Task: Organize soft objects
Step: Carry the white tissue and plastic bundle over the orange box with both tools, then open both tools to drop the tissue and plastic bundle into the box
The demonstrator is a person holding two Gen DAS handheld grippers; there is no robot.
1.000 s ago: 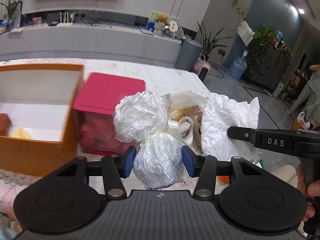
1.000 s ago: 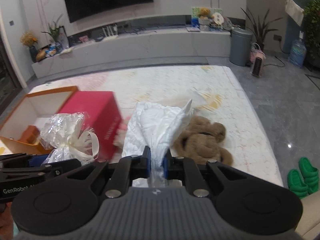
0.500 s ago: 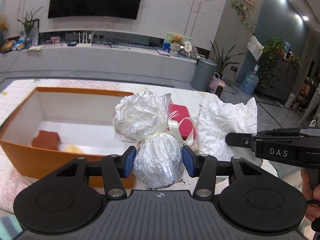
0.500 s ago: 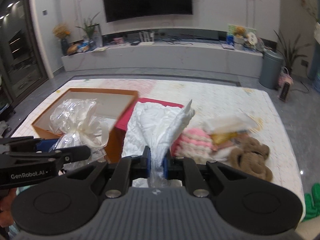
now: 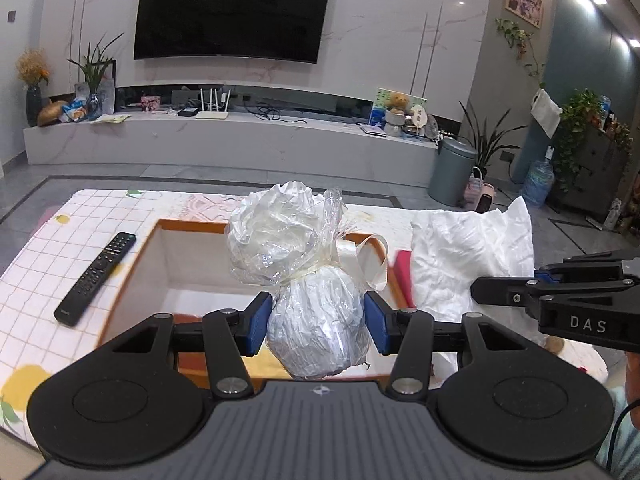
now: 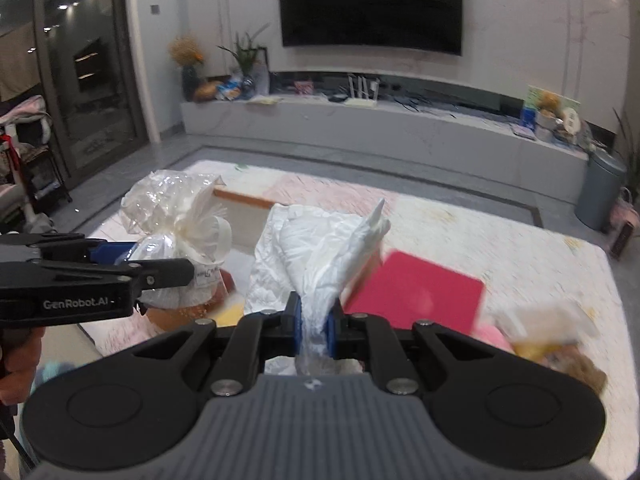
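My left gripper (image 5: 316,322) is shut on a round bundle wrapped in clear crinkled film (image 5: 308,280), tied with a cream ribbon, held above the near wall of the open orange box (image 5: 136,268). My right gripper (image 6: 314,330) is shut on a pinch of white crumpled plastic bag (image 6: 320,248), which hangs in front of it. The right wrist view shows the left gripper (image 6: 120,268) with its bundle (image 6: 180,216) at the left, over the box. The white bag (image 5: 472,252) and the right gripper (image 5: 560,288) appear at the right of the left wrist view.
A black remote (image 5: 96,276) lies on the checked cloth left of the orange box. A red box (image 6: 416,292) sits right of it, with a pink soft thing (image 6: 492,336) and a brown plush toy (image 6: 580,368) beyond, blurred. Grey floor surrounds the low table.
Both grippers have swung left and risen with their loads. The orange box now sits straight ahead of the left gripper, and the red box and plush toys have slid to the right.
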